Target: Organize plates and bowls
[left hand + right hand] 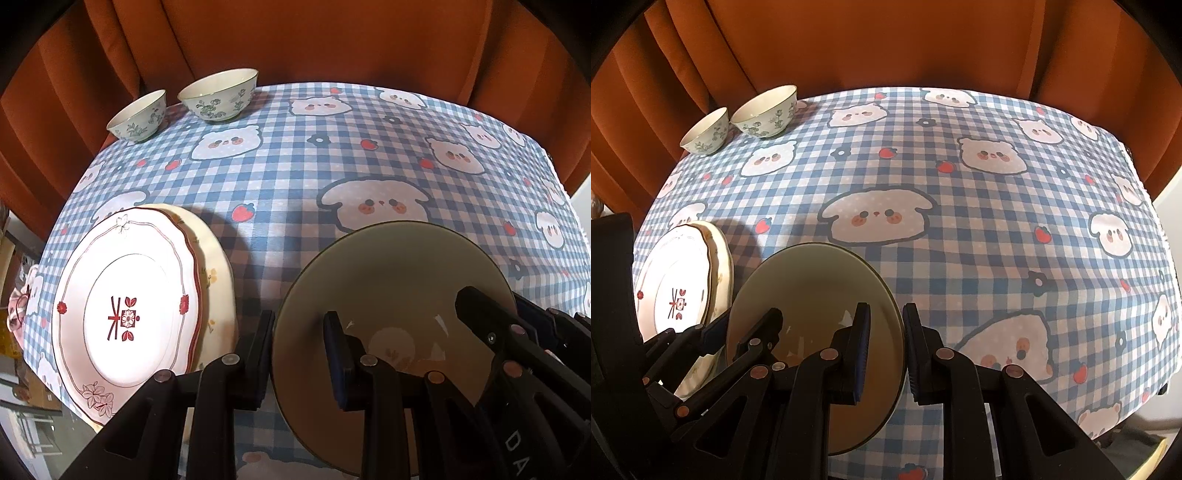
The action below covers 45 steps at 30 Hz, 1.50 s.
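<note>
Nearest the cameras, both claws pinched the olive-green bowl (391,295) by its rim: the left gripper (299,354) on its left edge, the right gripper (886,350) on its right edge. Left of it, the floral plate (125,314) already lay stacked on a cream plate (218,280) near the checked tablecloth's (295,166) left edge. Two small patterned bowls (218,96) waited unstacked at the far left corner, so much of the sorting seemingly remained. To the right, the cloth lay bare to its edge, giving free room
</note>
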Motion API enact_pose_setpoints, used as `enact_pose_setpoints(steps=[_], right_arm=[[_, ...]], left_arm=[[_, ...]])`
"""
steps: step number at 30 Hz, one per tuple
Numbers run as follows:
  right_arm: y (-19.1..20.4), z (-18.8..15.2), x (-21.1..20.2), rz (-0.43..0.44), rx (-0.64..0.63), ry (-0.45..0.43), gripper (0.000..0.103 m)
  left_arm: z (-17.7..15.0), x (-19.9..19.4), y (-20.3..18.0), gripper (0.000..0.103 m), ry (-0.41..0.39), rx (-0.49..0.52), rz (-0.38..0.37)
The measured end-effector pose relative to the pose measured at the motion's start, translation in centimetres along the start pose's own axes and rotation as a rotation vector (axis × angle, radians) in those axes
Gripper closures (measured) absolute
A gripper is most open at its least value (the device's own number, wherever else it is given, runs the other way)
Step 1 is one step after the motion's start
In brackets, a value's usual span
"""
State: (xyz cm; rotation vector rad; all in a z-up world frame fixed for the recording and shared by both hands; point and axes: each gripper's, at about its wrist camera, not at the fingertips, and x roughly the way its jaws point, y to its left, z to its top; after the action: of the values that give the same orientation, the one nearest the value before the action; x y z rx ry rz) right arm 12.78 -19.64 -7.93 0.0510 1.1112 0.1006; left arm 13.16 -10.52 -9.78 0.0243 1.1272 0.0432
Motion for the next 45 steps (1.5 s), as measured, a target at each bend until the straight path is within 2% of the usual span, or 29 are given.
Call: enact_pose_setpoints(steps=[6, 8, 9, 13, 18, 21, 26, 34, 36, 45], right_arm=[[-0.8, -0.3, 0.4, -0.002, 0.037, 0.002, 0.081], [-1.1, -0.4, 0.6, -0.010, 0.049, 0.013, 0.080], [-1.2, -0.4, 0.7, -0.011, 0.055, 0.019, 0.078], [-1.4, -0.5, 0.6, -0.036, 0.067, 0.013, 0.065], [-1.5, -0.3, -0.1, -0.063, 0.091, -0.011, 0.048], [-1.2, -0.1, -0.9, -0.087, 0.111, -0.031, 0.042], [0.3, 0.4, -2.1, -0.115, 0.131, -0.055, 0.036], [5.0, 1.0, -4.1, -0.153, 0.151, -0.118, 0.028], [6.6, 1.2, -4.2, -0.144, 0.152, -0.129, 0.023], [14.2, 1.3, -3.7, -0.134, 0.131, -0.136, 0.023]], left_arm=[[0.1, -0.1, -0.6, 0.061, -0.008, 0.033, -0.036], [0.0, -0.2, -0.6, 0.047, -0.008, 0.040, -0.044], [0.0, -0.2, -0.6, 0.040, -0.009, 0.041, -0.041], [0.1, -0.3, 0.2, 0.032, -0.011, 0.016, -0.050], [0.5, -0.8, 1.1, 0.028, -0.030, 0.005, -0.081], [1.0, -1.3, 1.9, 0.025, -0.045, 0.013, -0.102], [1.6, -2.3, 3.9, 0.025, -0.052, 0.010, -0.136], [2.4, -4.0, 8.9, 0.025, -0.085, 0.023, -0.154], [2.4, -4.3, 10.5, 0.025, -0.086, 0.031, -0.145], [1.6, -4.3, 17.9, 0.026, -0.096, 0.015, -0.107]])
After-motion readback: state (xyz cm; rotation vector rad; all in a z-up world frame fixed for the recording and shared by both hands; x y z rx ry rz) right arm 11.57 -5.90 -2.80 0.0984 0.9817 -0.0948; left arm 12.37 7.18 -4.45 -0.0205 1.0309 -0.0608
